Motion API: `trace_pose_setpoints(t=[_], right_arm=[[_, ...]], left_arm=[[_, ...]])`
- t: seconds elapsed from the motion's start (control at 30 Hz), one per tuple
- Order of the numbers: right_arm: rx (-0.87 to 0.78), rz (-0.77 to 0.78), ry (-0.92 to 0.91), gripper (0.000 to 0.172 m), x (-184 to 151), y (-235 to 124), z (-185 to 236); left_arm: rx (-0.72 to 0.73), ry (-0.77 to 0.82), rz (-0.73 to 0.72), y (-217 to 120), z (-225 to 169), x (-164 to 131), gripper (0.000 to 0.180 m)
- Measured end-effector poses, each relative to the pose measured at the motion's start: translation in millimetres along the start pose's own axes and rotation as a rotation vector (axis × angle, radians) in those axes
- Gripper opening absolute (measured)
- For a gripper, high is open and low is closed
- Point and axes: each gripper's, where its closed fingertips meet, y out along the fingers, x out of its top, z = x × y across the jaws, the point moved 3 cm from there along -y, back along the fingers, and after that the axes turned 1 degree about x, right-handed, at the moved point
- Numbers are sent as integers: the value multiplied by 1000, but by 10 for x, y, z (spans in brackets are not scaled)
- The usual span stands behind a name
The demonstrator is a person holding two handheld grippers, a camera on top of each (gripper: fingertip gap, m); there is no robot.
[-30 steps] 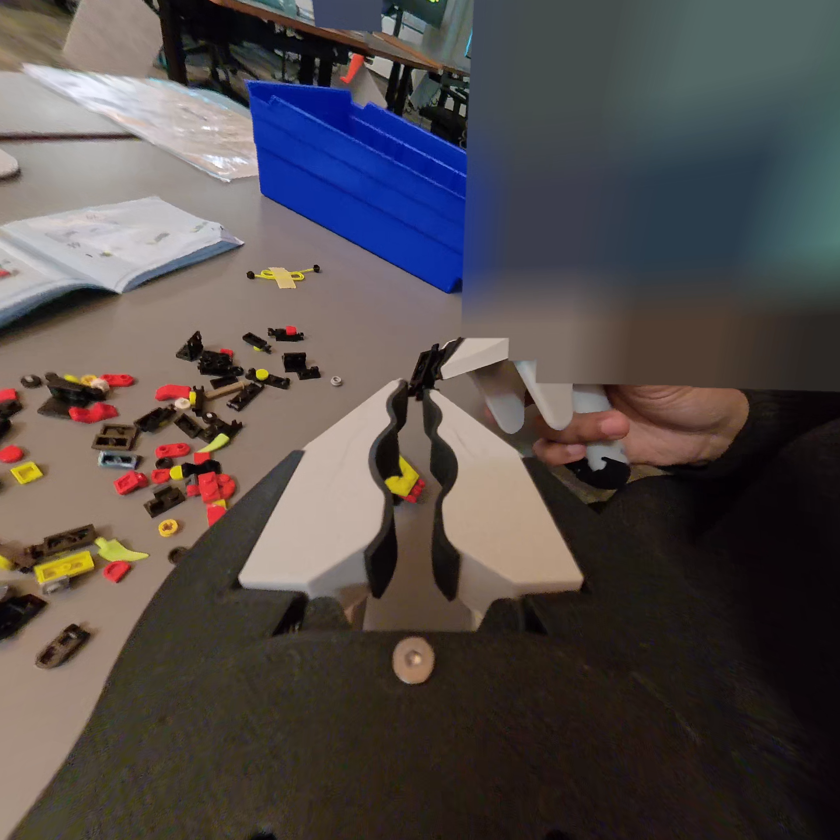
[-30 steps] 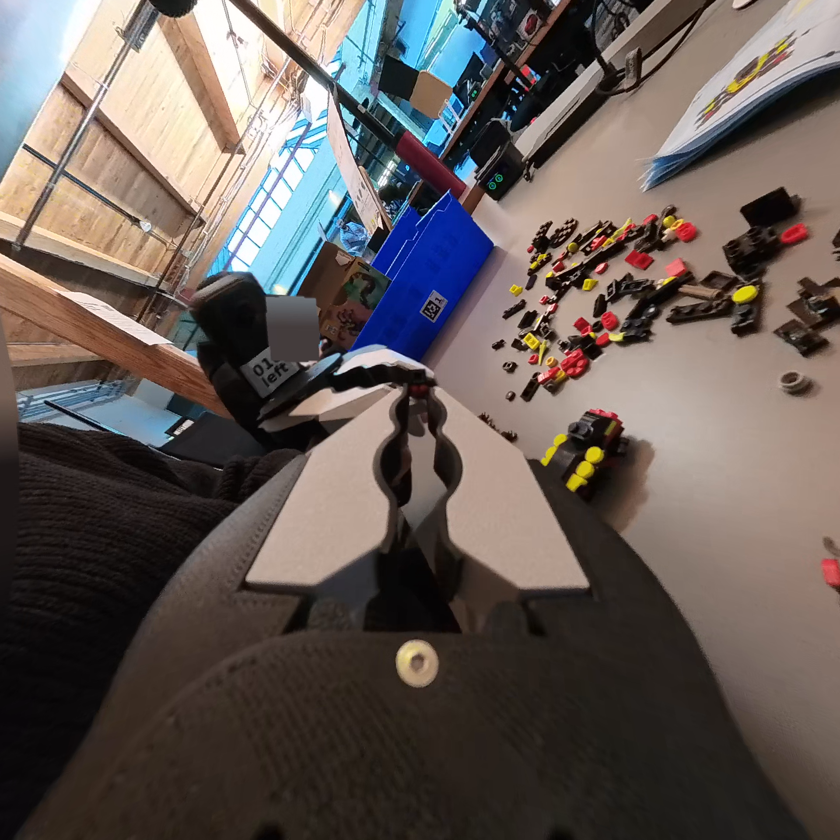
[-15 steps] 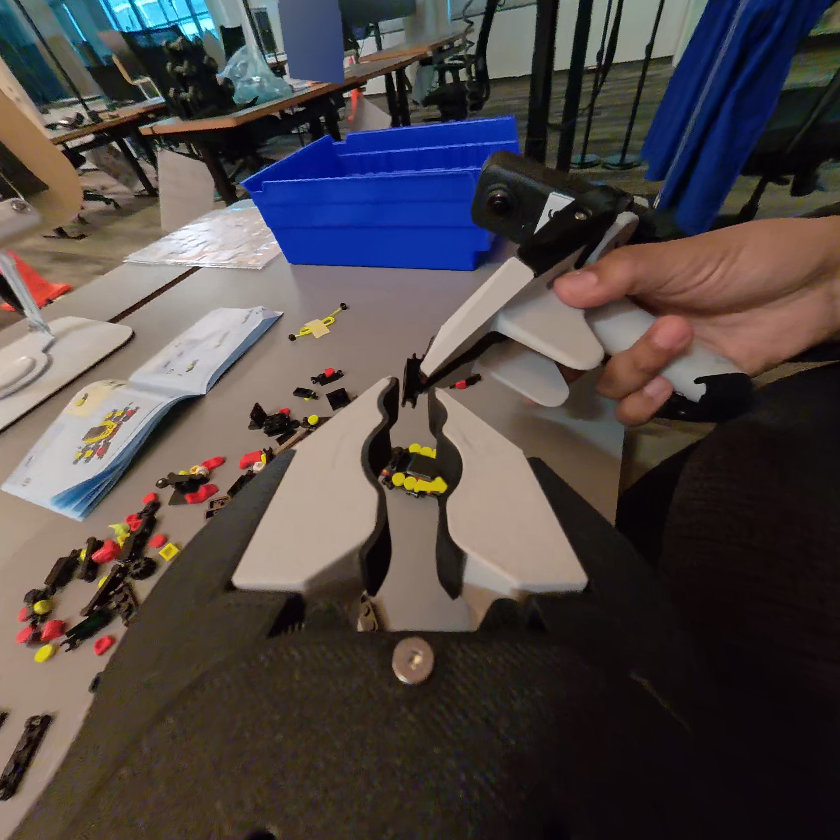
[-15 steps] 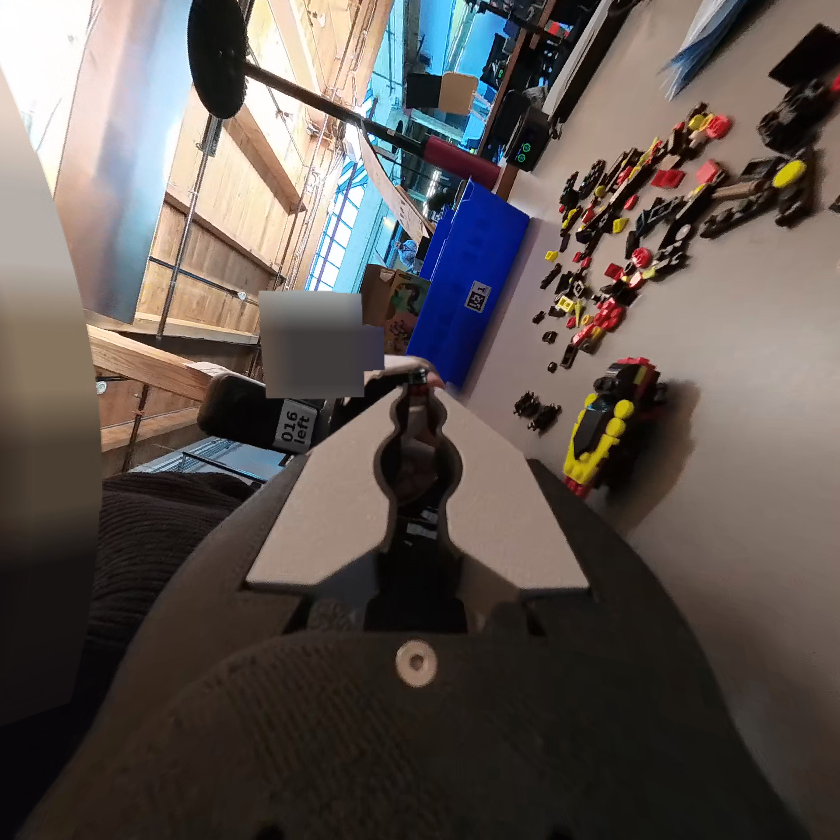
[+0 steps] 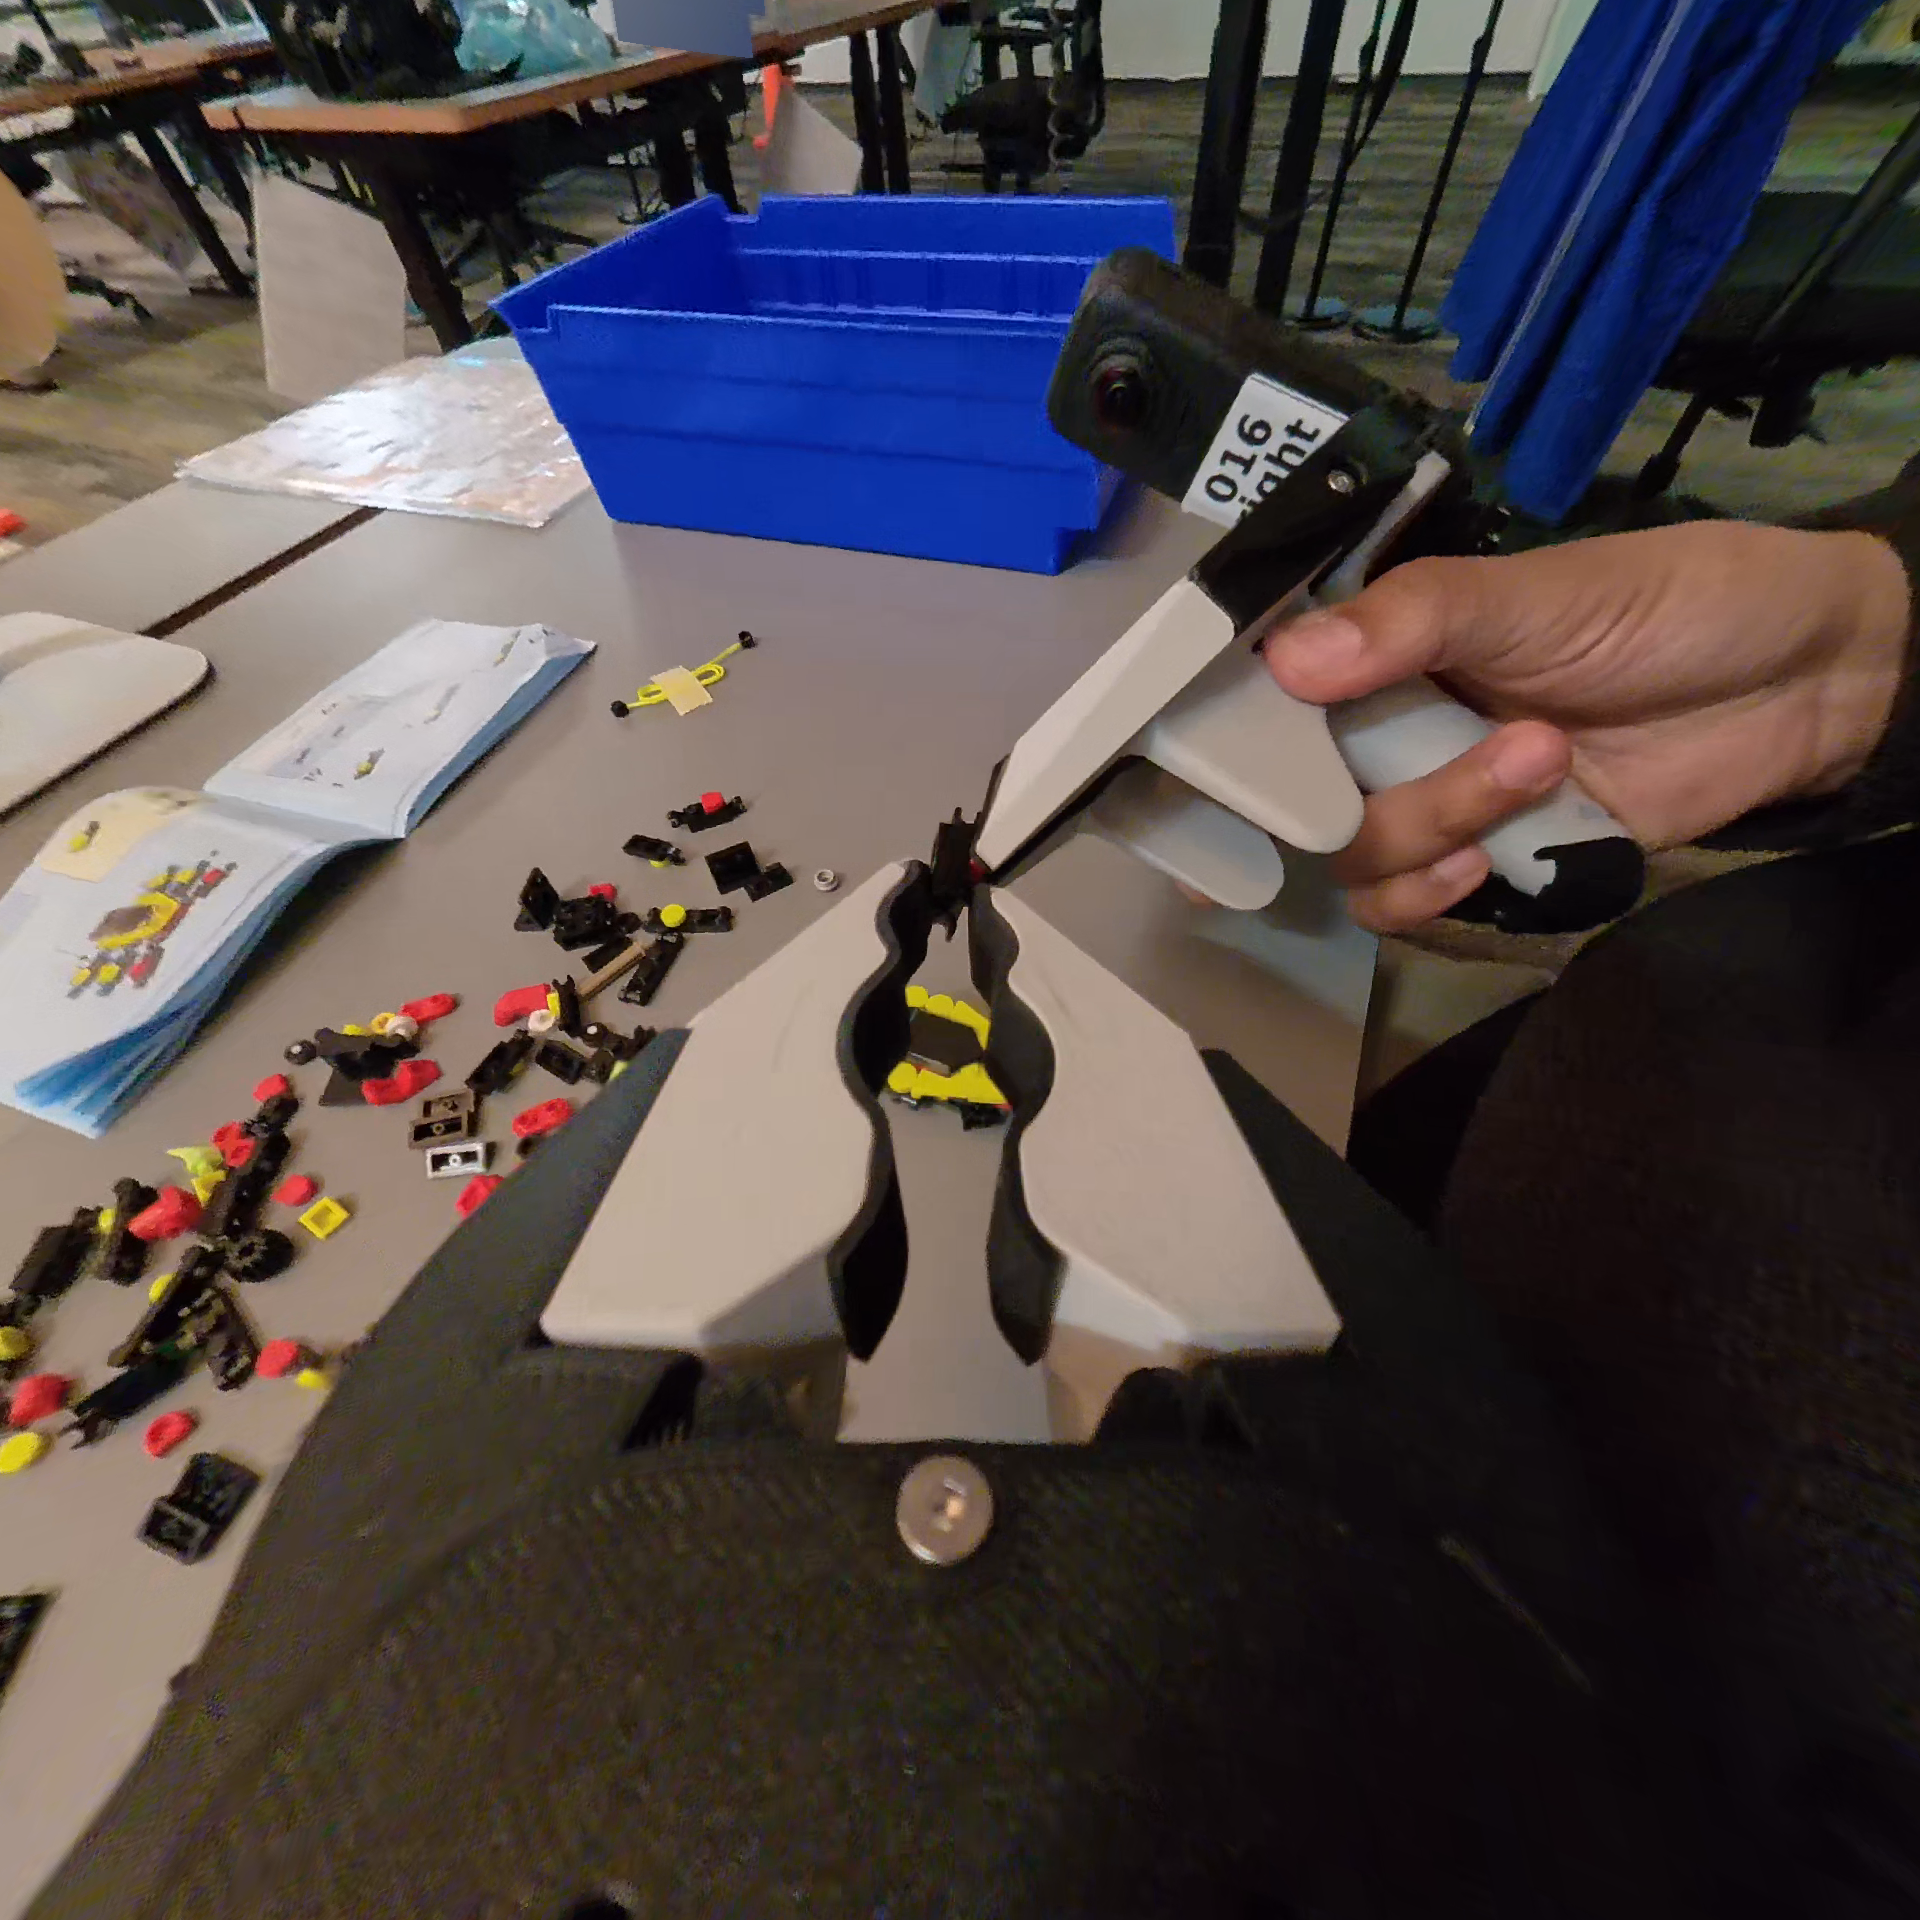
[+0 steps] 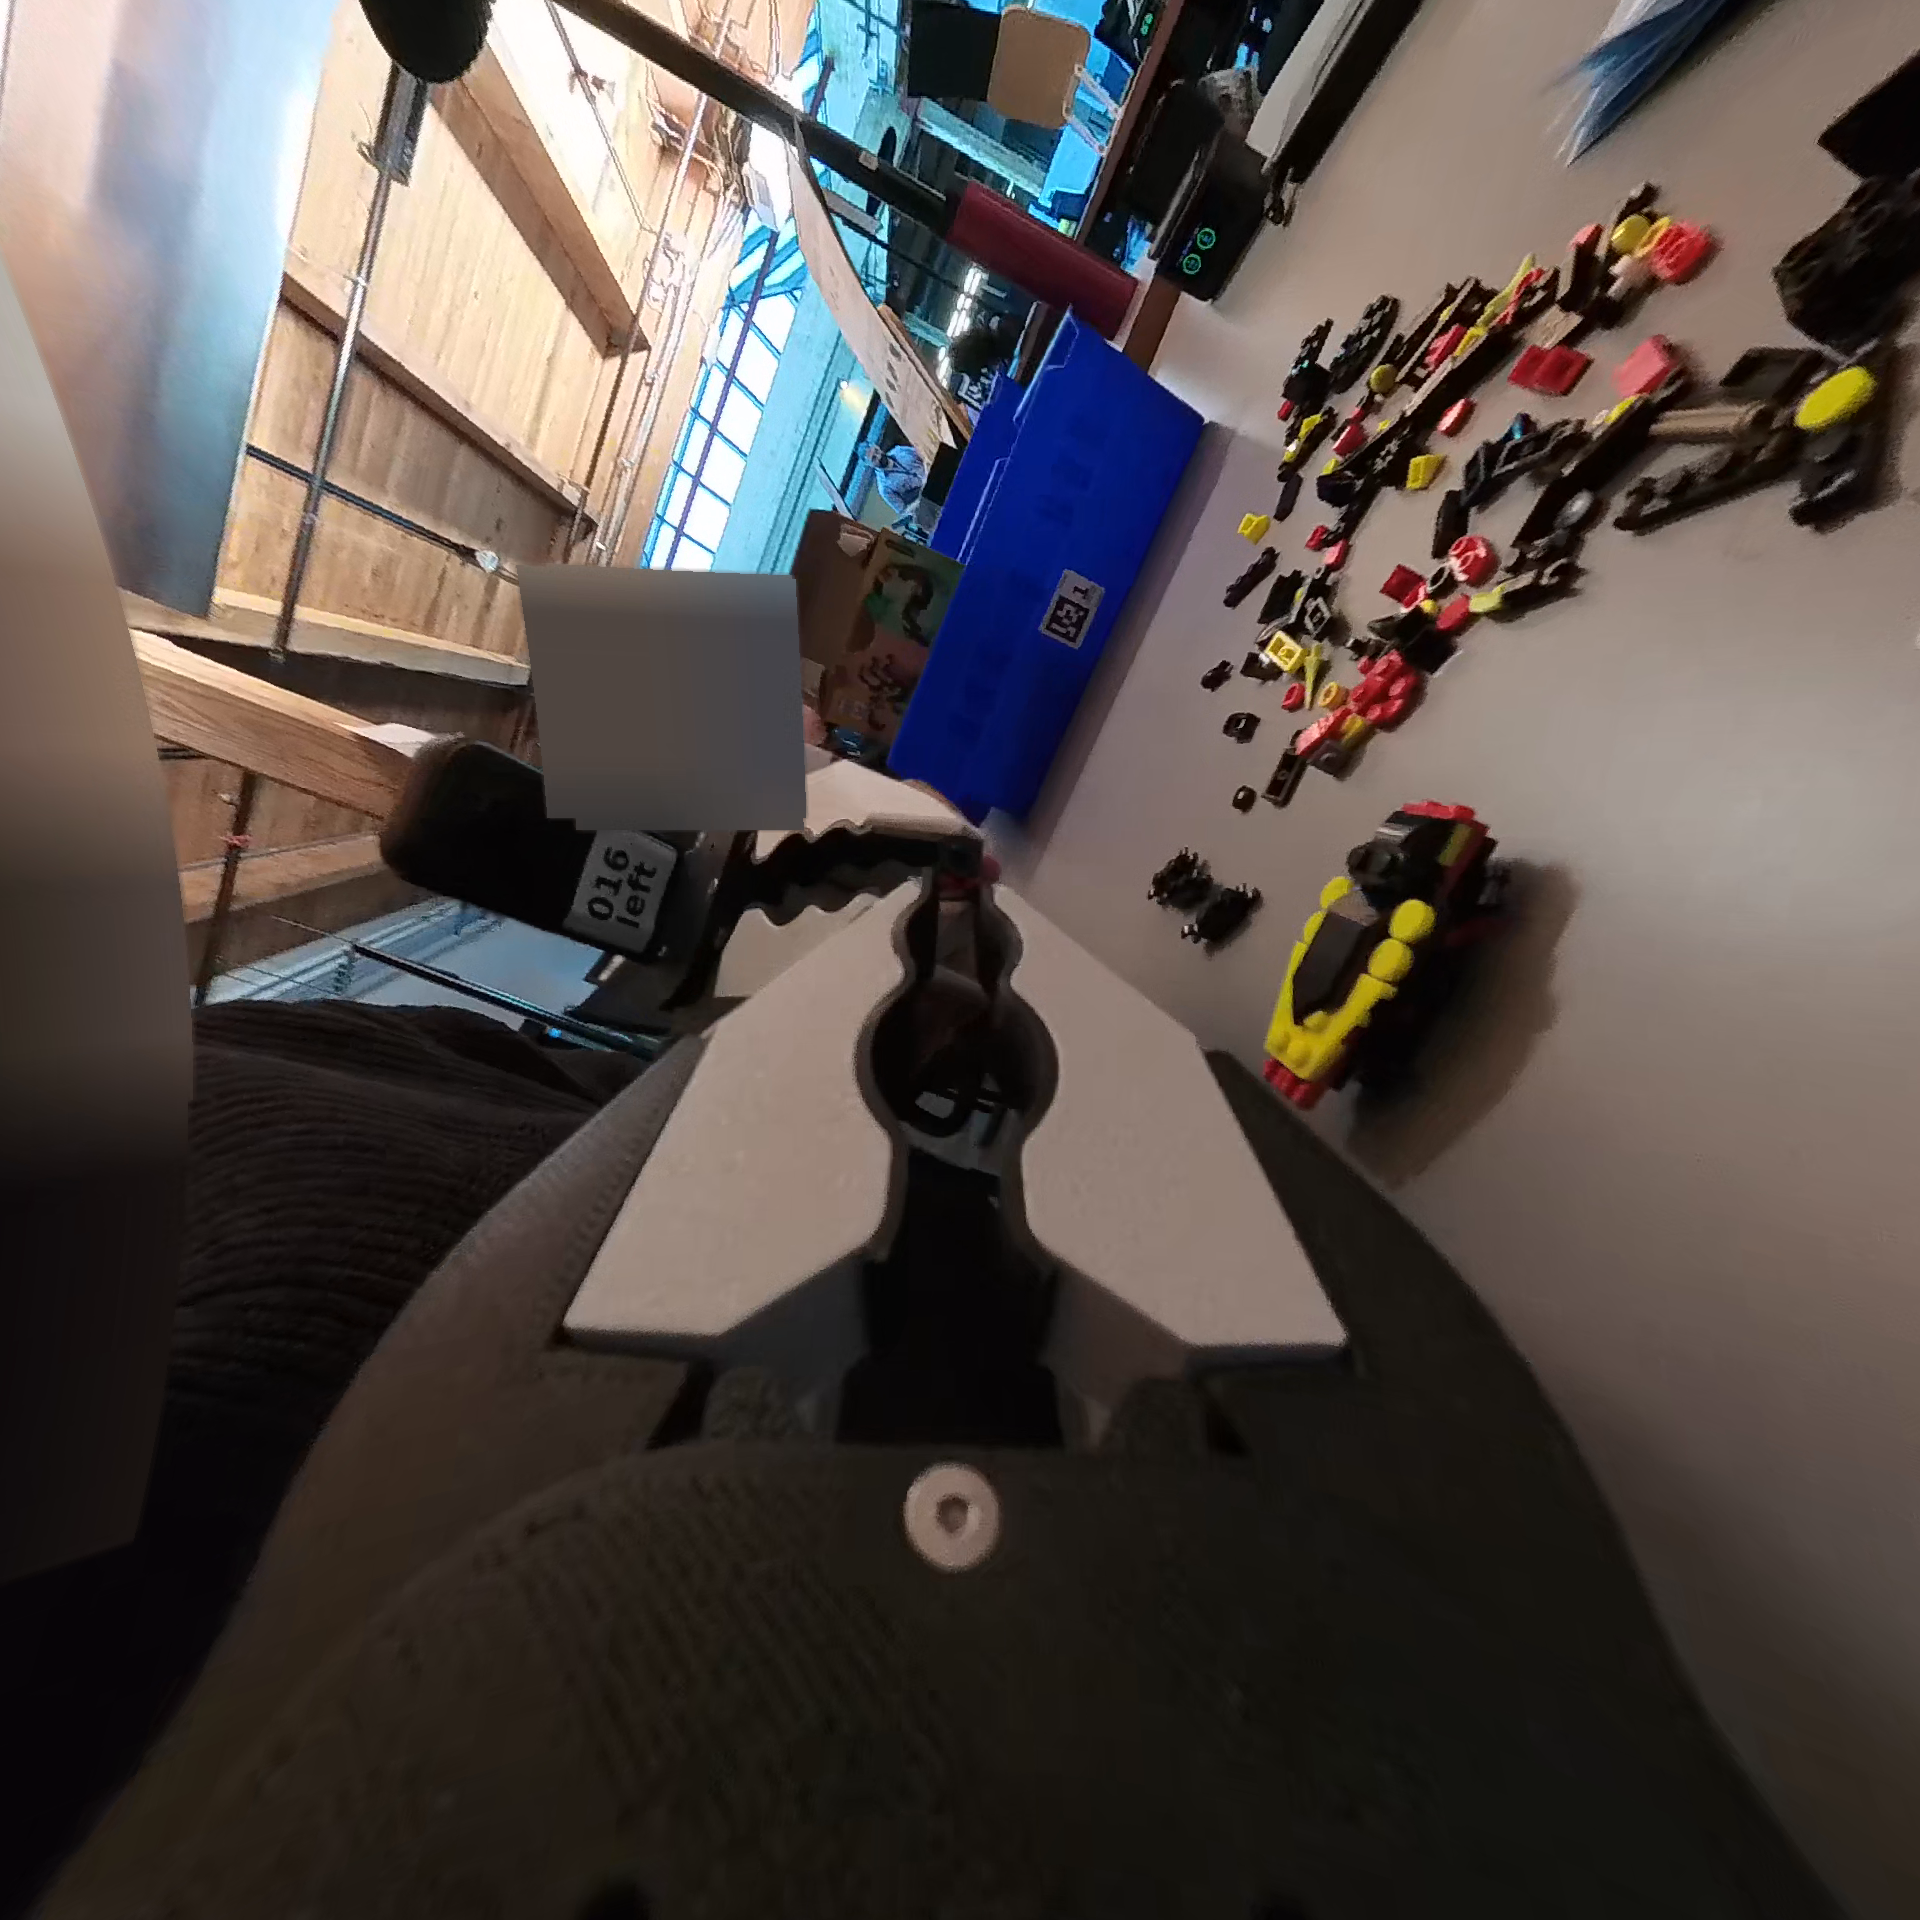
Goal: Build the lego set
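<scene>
Small black piece [image 5: 951, 868] at meeting fingertips: shape too small to tell; which fingers press it unclear. Red speck [image 5: 978, 869] beside it: kind unclear. Yellow-black model [image 5: 945, 1049] on counter [image 5: 914, 665] half hidden behind left fingers [image 5: 727, 1132]. Booklet [image 6: 1662, 73] blurred, cut by top edge in right wrist view. Far loose bricks [image 6: 1455, 343] smeared, kinds unclear. Grey patches cover background parts.

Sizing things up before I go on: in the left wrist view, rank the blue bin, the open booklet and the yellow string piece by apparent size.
1. blue bin
2. open booklet, nearer the camera, so the real gap may be wider
3. yellow string piece, by far the smallest
</scene>
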Motion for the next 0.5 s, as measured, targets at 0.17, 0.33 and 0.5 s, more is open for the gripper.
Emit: trace_pose_setpoints(t=[0.17,0.33,0.5], right_arm=[[-49,11,-53,5,10,-5,4],[-101,-19,-61,0,34,-135,-87],[-192,-11,-245,0,133,-145,-83]], left_arm=[[25,-48,15,25,14,-10,5],[225,-244,-20,-217,671,-50,0],[124,-353,-42,-150,528,-39,0]])
